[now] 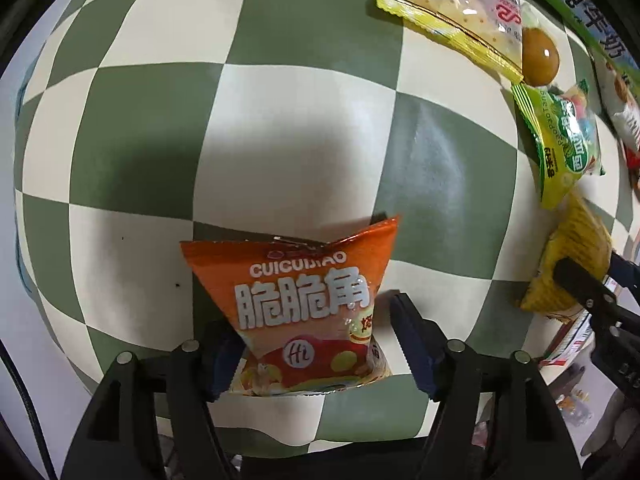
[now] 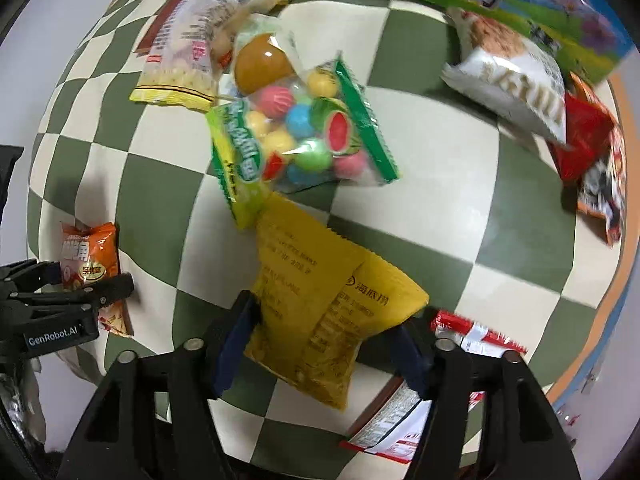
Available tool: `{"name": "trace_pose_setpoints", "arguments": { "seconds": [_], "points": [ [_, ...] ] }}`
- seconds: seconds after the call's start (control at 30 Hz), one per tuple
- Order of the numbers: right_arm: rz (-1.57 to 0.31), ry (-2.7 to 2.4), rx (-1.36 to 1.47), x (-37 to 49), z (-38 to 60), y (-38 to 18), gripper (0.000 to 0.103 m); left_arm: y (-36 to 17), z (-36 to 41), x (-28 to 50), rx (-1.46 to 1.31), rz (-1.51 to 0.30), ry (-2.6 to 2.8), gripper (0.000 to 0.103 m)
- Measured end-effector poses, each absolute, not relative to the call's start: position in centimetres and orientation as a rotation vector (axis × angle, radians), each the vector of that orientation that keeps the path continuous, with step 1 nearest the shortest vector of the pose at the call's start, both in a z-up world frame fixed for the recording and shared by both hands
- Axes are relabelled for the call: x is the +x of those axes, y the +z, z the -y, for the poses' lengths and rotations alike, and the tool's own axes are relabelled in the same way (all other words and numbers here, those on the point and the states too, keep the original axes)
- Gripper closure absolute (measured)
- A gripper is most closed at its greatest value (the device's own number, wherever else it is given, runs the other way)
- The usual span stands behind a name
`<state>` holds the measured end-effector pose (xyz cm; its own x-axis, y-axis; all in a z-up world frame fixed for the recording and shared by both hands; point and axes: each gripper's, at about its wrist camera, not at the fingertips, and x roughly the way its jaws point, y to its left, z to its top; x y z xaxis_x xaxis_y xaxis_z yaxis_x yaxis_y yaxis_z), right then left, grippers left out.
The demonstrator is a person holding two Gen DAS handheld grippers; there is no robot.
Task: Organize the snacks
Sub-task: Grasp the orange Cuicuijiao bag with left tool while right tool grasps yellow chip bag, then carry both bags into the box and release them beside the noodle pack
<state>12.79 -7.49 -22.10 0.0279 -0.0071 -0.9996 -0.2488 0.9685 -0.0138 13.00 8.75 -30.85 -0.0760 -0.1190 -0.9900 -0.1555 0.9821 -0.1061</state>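
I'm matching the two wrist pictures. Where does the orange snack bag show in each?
Left wrist: orange snack bag bottom centre, between the left gripper's fingers.
Right wrist: orange snack bag at the far left edge, small.
Shared landmark: the candy ball bag with green edges.

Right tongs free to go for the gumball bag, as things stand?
Probably not yet. The right tongs are closed on the yellow packet, so they are occupied. The gumball bag lies just beyond it, its top uncovered, though its lower corner touches or overlaps the yellow packet.
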Motion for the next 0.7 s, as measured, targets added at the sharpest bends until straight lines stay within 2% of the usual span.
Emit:
{"name": "trace_pose_setpoints", "arguments": {
  "seconds": [0.07,0.1,0.13,0.33,0.4,0.5,0.7],
  "points": [
    [-1.526,0.158,-0.132,12.8,8.2,-21.9,0.026,-30.4,-7.8,13.4,-0.227,-1.631,0.031,0.037],
    [-1.528,0.133,-0.091,12.7,8.6,-21.8,0.026,-29.8,-7.0,13.9,-0.228,-1.619,0.035,0.046],
    [-1.529,0.110,-0.062,12.9,9.0,-21.7,0.026,-29.6,-6.8,14.2,-0.226,-1.613,0.034,0.050],
    [-1.493,-0.021,-0.028,13.3,10.6,-22.2,0.027,-28.5,-4.2,15.3,-0.190,-1.560,0.032,0.054],
    [-1.455,-0.033,-0.041,13.2,10.5,-22.5,0.042,-27.9,-3.6,15.2,-0.176,-1.546,0.030,0.056],
    [-1.423,-0.008,-0.052,12.7,8.9,-22.3,0.048,-26.3,-3.9,15.2,-0.194,-1.541,0.012,0.058],
    [-1.401,0.087,0.023,10.8,11.6,-19.4,0.050,-22.7,-2.6,15.9,-0.244,-1.522,-0.045,0.058]
  ]
}}
